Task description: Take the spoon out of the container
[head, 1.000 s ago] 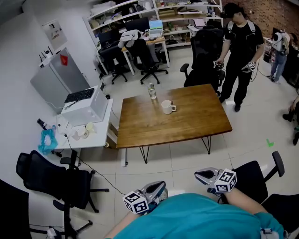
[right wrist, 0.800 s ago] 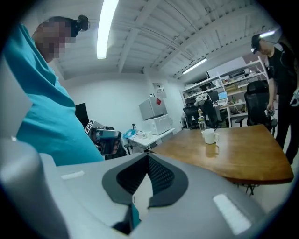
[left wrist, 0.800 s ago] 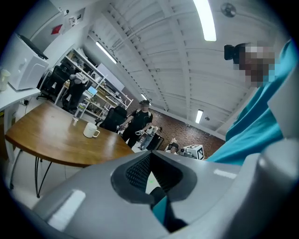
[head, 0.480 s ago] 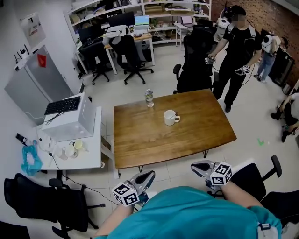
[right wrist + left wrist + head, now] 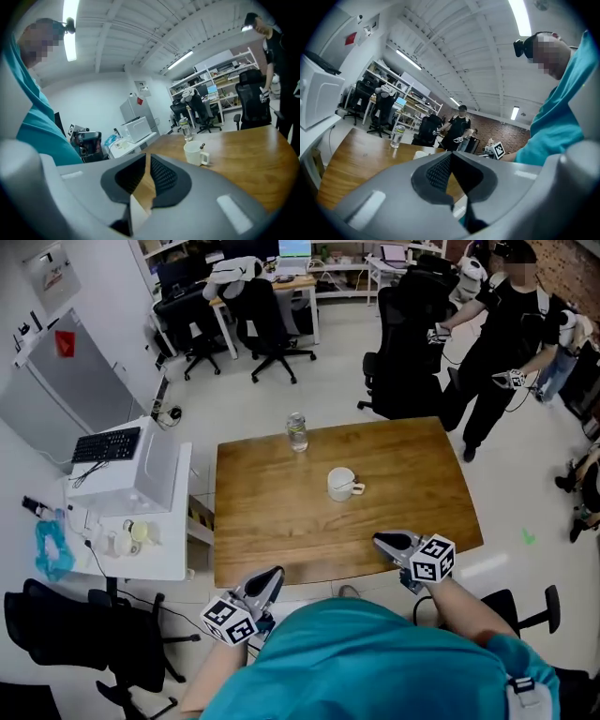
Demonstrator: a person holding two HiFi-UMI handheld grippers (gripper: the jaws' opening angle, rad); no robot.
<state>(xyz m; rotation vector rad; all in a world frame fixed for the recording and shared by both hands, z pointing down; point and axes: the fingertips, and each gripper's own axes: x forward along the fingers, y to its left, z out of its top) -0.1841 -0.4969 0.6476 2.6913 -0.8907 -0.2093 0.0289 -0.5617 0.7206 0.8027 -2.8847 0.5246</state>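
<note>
A white mug (image 5: 340,484) stands near the middle of the wooden table (image 5: 272,521). In the right gripper view the mug (image 5: 194,153) shows a dark spoon handle (image 5: 203,146) sticking up above its rim. My right gripper (image 5: 380,540) hangs over the table's near edge, short of the mug. Its jaws are opening, with a thin slit between the pads (image 5: 161,174) and nothing in it. My left gripper (image 5: 272,575) is just off the near edge at the left, its pads (image 5: 436,171) together and empty. The mug (image 5: 421,153) peeks over its housing.
A clear water bottle (image 5: 297,430) stands at the table's far edge. A person in black (image 5: 506,324) stands by the far right corner next to a black chair (image 5: 403,343). A white side desk (image 5: 141,521) adjoins the table's left; another black chair (image 5: 75,624) stands near left.
The table has come nearer in the head view. Both grippers moved forward from over the floor to its near edge. The right jaws have parted a little.
</note>
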